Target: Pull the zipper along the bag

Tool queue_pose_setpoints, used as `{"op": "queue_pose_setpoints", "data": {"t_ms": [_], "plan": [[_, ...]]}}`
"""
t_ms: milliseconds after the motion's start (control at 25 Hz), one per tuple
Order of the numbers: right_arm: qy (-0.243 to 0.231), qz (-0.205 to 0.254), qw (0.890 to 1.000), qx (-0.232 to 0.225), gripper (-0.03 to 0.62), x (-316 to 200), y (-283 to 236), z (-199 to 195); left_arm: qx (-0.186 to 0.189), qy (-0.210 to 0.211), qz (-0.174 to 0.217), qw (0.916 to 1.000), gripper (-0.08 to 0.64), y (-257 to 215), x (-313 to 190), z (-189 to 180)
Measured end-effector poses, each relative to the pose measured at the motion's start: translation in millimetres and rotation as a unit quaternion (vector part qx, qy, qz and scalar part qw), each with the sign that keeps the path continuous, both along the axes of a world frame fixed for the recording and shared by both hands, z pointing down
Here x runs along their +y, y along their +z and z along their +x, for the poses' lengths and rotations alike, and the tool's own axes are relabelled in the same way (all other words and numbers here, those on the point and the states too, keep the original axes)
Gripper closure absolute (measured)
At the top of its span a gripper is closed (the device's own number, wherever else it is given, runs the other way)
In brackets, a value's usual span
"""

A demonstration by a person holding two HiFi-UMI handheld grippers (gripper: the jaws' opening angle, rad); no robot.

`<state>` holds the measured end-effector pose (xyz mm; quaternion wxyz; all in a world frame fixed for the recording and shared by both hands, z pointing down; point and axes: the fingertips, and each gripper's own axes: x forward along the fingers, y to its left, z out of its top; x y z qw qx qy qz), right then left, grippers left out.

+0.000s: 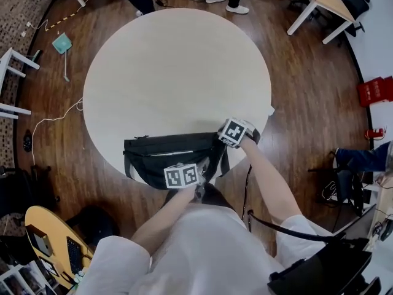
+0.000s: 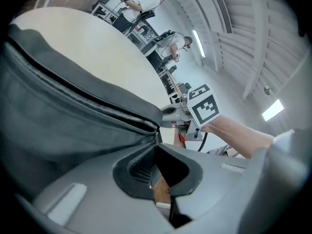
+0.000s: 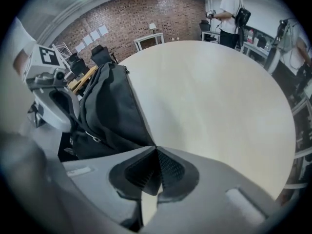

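Fabric on this black bag [image 1: 161, 160] looks soft and light, so it will likely bunch unless you anchor it. It lies at the near edge of the round surface [image 1: 178, 72]. Your right claw [image 3: 156, 152], tipped steeply down, is clenched on the bag's end. Your left claw [image 2: 158, 147], tilted shallowly, is clenched where the zipper [image 2: 112, 112] ends. I cannot tell whether it has the pull tab, which is the place to hold.

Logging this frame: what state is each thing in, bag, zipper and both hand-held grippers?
bag: lying at the near edge of the table.
zipper: its end is in the left jaws; how far closed is unclear.
left hand-held gripper: shut on the zipper.
right hand-held gripper: shut on the bag's corner.
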<state>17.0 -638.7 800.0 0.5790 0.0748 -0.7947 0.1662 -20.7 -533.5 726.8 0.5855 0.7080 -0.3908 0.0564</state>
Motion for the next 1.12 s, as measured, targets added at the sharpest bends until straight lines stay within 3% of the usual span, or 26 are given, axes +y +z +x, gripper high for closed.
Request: {"op": "queue_pose_setpoints", "data": {"t_ms": [160,240,400,720,1120], "plan": [[0.001,0.016,1.000,0.022,0.601,0.6,0.4,-0.4,-0.030,0.034,0.035,0.9984,0.540,-14.9,12.9,-50.6],[0.007,0.007,1.000,0.026,0.601,4.9,1.3,-0.3,-0.034,0.035,0.048,0.9977,0.540,-23.1,16.5,-72.0],[0.009,0.031,0.998,0.057,0.601,-2.4,2.1,4.8,-0.037,0.021,0.065,0.9970,0.540,-36.3,18.5,-112.5],[0.028,0.022,0.997,0.065,0.601,-0.5,2.6,5.4,-0.046,-0.028,0.065,0.9964,0.540,-37.5,23.7,-188.8],[0.045,0.024,0.994,0.100,0.601,-2.1,2.9,6.8,-0.115,-0.034,0.067,0.9906,0.540,-19.2,34.1,-307.3]]}}
